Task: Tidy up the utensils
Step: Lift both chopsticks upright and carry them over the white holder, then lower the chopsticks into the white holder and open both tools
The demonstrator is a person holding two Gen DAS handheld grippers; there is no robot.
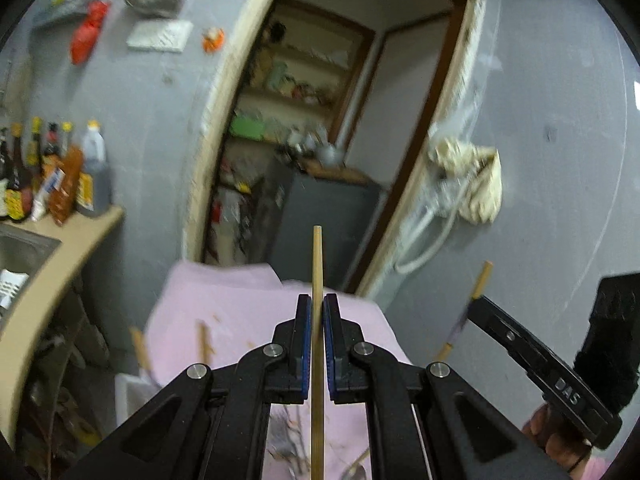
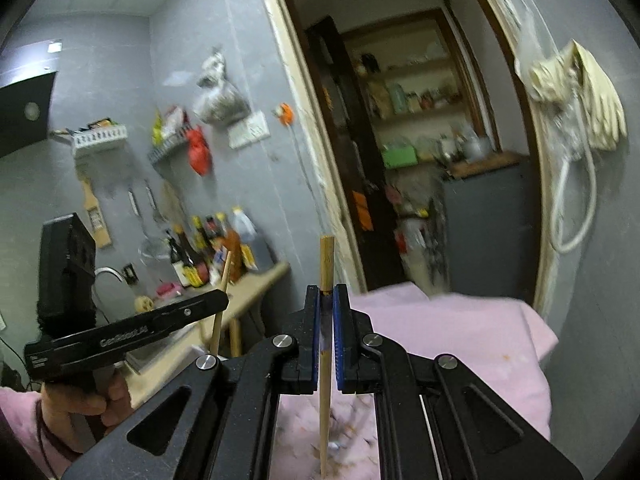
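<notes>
Two chopsticks are lifted, the left tool (image 1: 317,312) pinching one chopstick (image 1: 317,264) toward 12 o'clock, the right tool (image 2: 327,304) another (image 2: 326,264); several utensils lie unsorted on the pink cloth (image 1: 240,300).

A grey wall (image 2: 240,40) bears a red bag (image 2: 199,152), a clear bag of dark contents (image 2: 218,98) and a white wire rack (image 2: 100,136). Sauce bottles (image 1: 52,168) stand in a row on a beige tabletop (image 1: 60,256), beside a steel sink (image 1: 24,248). An open doorway (image 1: 320,120) shows pantry shelves (image 2: 412,100) and a dark cabinet (image 1: 320,224). Cream gloves (image 2: 592,96) and a white hose (image 2: 576,208) hang right of the doorway. A pink cloth (image 2: 460,328) lies in the foreground.
</notes>
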